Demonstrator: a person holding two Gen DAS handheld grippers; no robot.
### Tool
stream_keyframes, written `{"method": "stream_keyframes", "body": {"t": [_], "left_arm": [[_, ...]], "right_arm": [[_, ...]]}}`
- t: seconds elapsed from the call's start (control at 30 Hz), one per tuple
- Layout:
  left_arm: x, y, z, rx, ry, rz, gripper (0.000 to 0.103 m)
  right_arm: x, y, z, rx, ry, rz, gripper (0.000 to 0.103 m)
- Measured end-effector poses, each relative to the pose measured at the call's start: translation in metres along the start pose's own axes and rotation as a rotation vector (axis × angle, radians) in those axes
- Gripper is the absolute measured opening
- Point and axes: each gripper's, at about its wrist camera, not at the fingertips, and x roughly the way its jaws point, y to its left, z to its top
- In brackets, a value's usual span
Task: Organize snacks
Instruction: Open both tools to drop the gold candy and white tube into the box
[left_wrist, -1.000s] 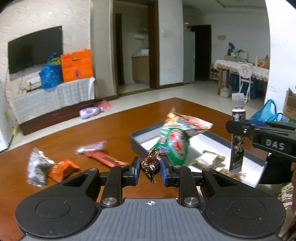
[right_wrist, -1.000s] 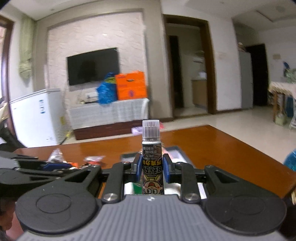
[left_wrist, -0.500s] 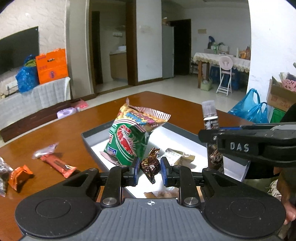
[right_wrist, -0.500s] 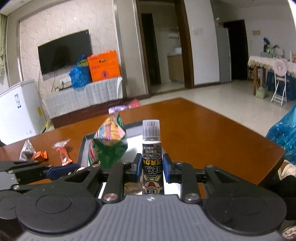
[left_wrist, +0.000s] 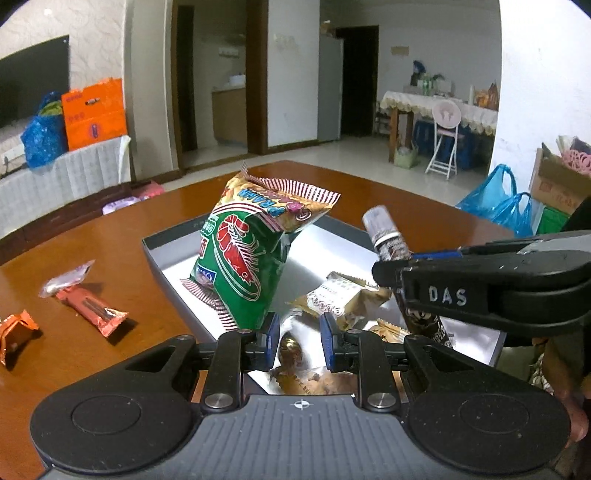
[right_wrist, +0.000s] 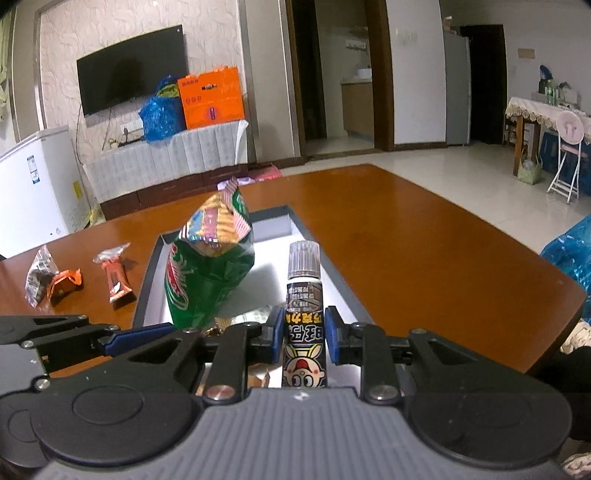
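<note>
A grey tray (left_wrist: 166, 254) with a white floor lies on the brown table. In it a green prawn-cracker bag (left_wrist: 243, 258) stands upright beside a beige packet (left_wrist: 336, 299). My left gripper (left_wrist: 297, 332) hangs over the tray's near end, shut on a brown-gold wrapped candy (left_wrist: 290, 349) that sits low between the pads and looks blurred. My right gripper (right_wrist: 304, 332) is shut on a dark tube (right_wrist: 303, 295) with a clear cap, held upright above the tray (right_wrist: 147, 280) to the right of the bag (right_wrist: 207, 277). In the left wrist view the tube (left_wrist: 384, 236) leans over the tray's right side.
Loose snacks lie on the table left of the tray: a red-orange bar (left_wrist: 92, 306), an orange wrapper (left_wrist: 14, 328), and a clear-and-dark packet (right_wrist: 37, 280). The table's far and right edges (right_wrist: 554, 273) drop to a tiled floor. A person's hand (left_wrist: 576, 417) shows at the right.
Both grippers have come forward and down over the tray, which now fills more of each view. The candy sits lower between the left pads. The tube is still gripped.
</note>
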Motion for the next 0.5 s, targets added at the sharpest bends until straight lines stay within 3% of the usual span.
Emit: {"method": "stream_keyframes", "body": {"t": [0.33, 0.5], "left_arm": [[-0.007, 0.009, 0.001, -0.011, -0.027, -0.020, 0.029], [-0.016, 0.015, 0.003, -0.026, -0.043, -0.008, 0.039]], "right_arm": [[0.017, 0.011, -0.005, -0.036, 0.009, -0.041, 0.024], [0.016, 0.012, -0.006, -0.050, -0.018, -0.044, 0.024]]}}
